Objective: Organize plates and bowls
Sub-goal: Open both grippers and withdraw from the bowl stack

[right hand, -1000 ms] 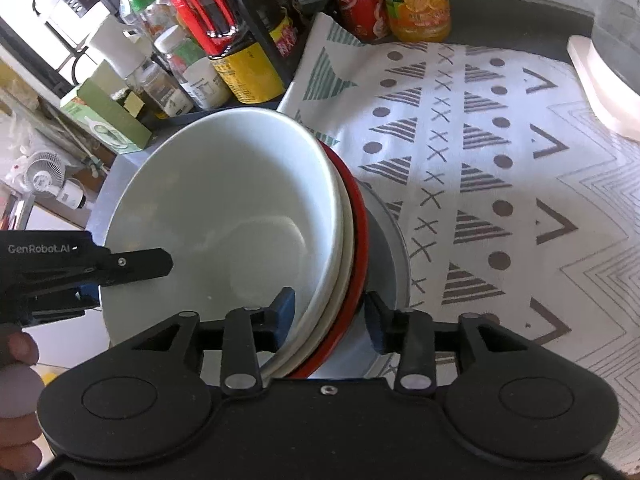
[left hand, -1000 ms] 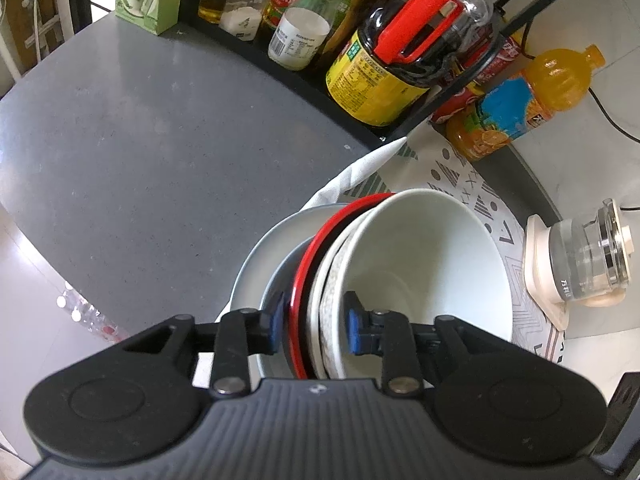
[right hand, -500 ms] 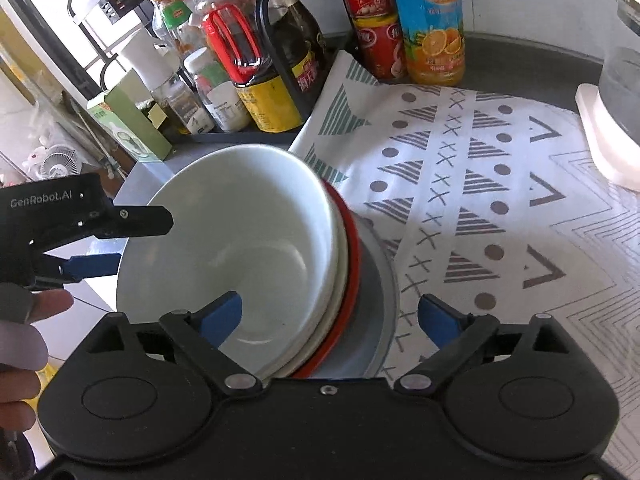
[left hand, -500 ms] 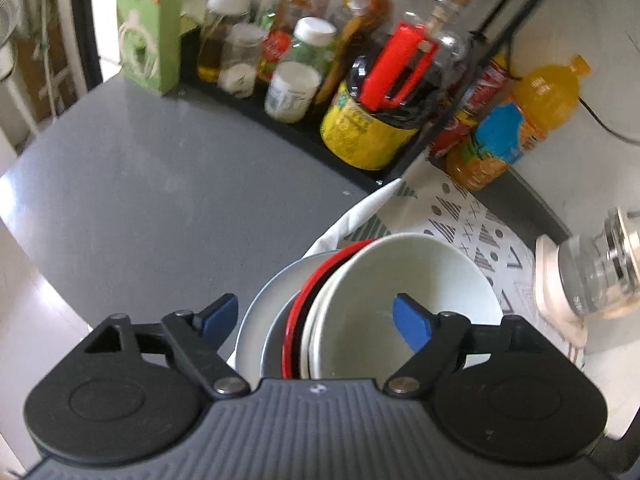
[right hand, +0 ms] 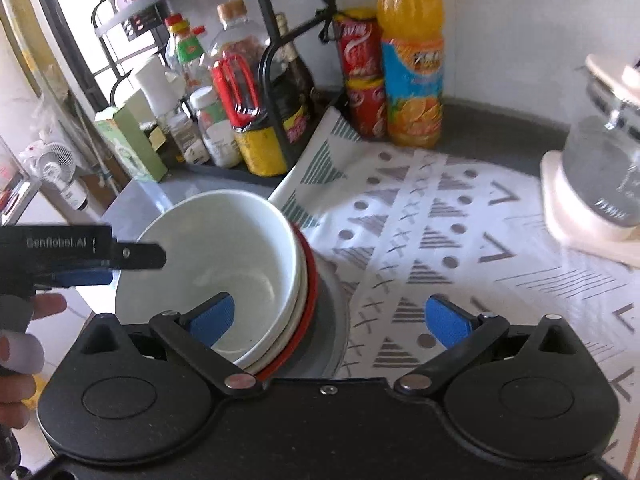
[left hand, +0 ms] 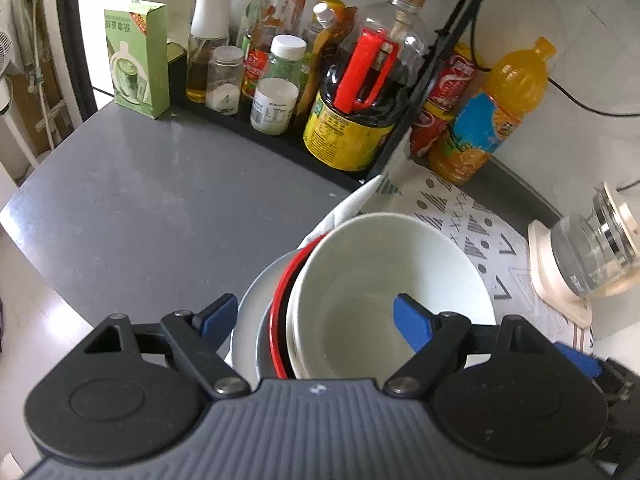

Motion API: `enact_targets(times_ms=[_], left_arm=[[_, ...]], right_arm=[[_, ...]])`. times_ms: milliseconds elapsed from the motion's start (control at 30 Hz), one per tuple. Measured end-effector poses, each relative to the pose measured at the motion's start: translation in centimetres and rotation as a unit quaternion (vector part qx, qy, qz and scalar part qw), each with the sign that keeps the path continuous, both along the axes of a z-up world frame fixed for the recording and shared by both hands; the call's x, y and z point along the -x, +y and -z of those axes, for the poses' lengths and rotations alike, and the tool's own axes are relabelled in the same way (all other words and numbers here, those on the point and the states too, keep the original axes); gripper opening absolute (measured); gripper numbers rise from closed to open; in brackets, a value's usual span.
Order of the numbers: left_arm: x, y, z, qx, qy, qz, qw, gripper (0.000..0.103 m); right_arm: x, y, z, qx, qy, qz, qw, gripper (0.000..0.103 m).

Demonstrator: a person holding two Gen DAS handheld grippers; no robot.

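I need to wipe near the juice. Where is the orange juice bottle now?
In the right wrist view the orange juice bottle stands upright at the back of the counter by the wall, just right of the stacked red cans, behind the patterned mat.

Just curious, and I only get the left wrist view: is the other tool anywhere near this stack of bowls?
Observer: Yes. The right tool sits right at the stack, with one finger over the top bowl and the other over the mat.
Visitor: Is it gripping anything?
Observer: No. Its jaws are spread wide open and nothing is pinched between them.
Visitor: And who holds the tool I'm looking through?
Observer: At the left edge of the right view, a hand is wrapped around the left tool.
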State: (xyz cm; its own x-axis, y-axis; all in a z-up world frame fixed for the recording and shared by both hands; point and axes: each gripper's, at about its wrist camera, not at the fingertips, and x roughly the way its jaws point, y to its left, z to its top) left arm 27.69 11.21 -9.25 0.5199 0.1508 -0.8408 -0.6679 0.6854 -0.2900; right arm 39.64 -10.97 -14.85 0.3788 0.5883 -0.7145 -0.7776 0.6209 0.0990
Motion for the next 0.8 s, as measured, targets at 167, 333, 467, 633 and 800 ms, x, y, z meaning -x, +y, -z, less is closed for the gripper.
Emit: enact_targets(times_ms=[167,333,467,633,800], left_arm=[[0.7,-0.5,-0.5,-0.012,-0.005,0.033,0.9994,0.084],[1.5,-0.3,-0.9,-0.024,-0.011,0.066,0.9975,0.087],[2.5,0.3,-1.5,-0.028,-0.030,0.089,0.9952,0.089],[4.2,0.9,-2.3,-0.046,-0.042,0.132,0.9893,0.090],[6.6,1.4,-2.9,-0.057,-0.053,0.169,0.9825,0.090]], right_arm=[[1.3,-1.2,-1.0,-0.015,-0.018,0.036,0.999,0.103],[2.9,-1.9,-1.6,-0.037,-0.026,0.078,0.996,0.103],[4.6,-2.4,-1.7,-0.054,-0.035,0.123,0.990,0.103],[7.4,-3.0,-1.9,-0.071,-0.047,0.171,0.982,0.103],[10.9,-3.7,-2.1,-0.084,-0.067,0.216,0.970,0.103]])
